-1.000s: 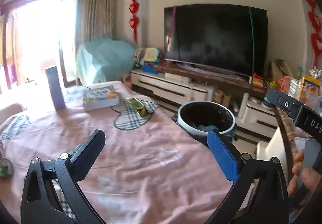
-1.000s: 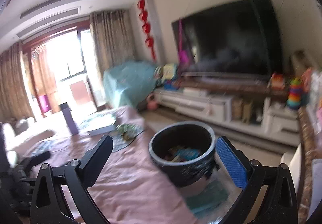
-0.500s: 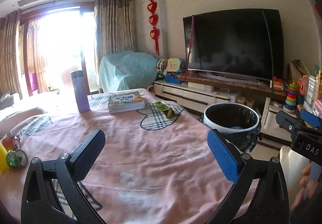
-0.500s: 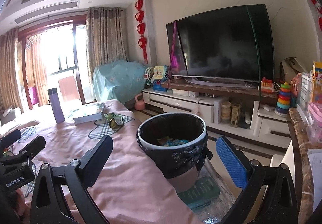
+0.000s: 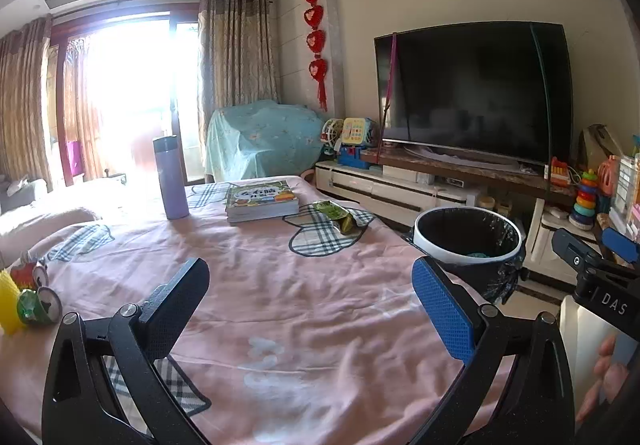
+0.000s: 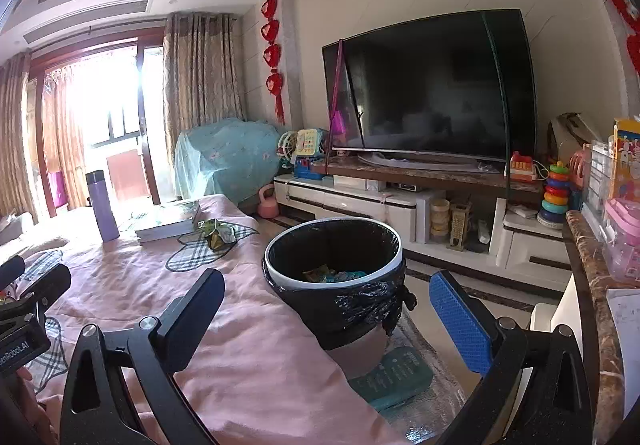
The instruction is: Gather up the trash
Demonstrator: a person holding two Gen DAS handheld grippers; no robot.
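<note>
Left wrist view: the green wrapper (image 5: 338, 216) lies crumpled on a plaid patch of the pink tablecloth (image 5: 280, 309), toward the table's far edge, just beside the book (image 5: 262, 201). Off the table's right edge stands the bin (image 5: 467, 245), lined with a black bag, scraps already at the bottom. The left gripper (image 5: 308, 309) hangs above the near part of the table, jaws wide apart, nothing between them. Over on the right, the right gripper (image 6: 326, 309) is spread open too, empty, looking across the near right corner at the bin. A purple bottle (image 5: 171, 177) stands by the far left edge, and more bits, yellow and green (image 5: 24, 297), sit at the left edge. So this looks like the gap between pickups. Next, I'd say, a reach forward to the wrapper, jaws straddling it low against the cloth, then a pinch that doesn't snag the fabric.
</note>
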